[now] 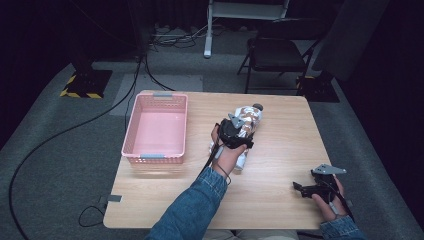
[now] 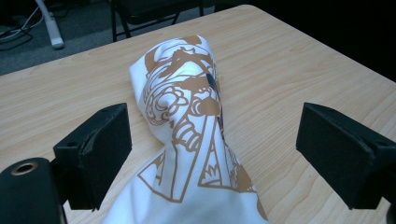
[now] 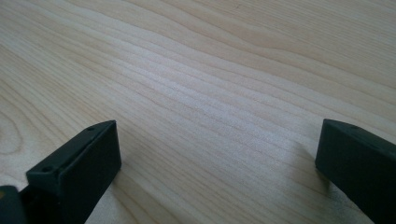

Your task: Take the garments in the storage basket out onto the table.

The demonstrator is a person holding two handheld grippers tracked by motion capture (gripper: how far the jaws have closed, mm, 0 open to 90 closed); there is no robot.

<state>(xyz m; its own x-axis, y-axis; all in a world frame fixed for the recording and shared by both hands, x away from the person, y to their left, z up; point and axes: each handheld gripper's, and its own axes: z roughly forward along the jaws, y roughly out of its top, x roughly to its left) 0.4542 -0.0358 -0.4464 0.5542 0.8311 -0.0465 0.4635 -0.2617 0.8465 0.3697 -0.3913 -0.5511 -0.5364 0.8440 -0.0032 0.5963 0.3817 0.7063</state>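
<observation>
- Denim-sleeved, the person's left forearm reaches from the bottom edge up to mid-table, carrying the left gripper (image 1: 239,131) over the cloth bundle (image 1: 246,125).
- In the left gripper view its jaws stand wide apart, one on either side of the bundle (image 2: 187,135), not pressing it.
- White fabric with a brown printed pattern, rolled and twisted, lies lengthwise on the wooden table (image 1: 280,165), right of the pink basket (image 1: 131,134).
- Right gripper (image 1: 301,188) rests near the table's front right corner, jaws spread over bare wood.
</observation>
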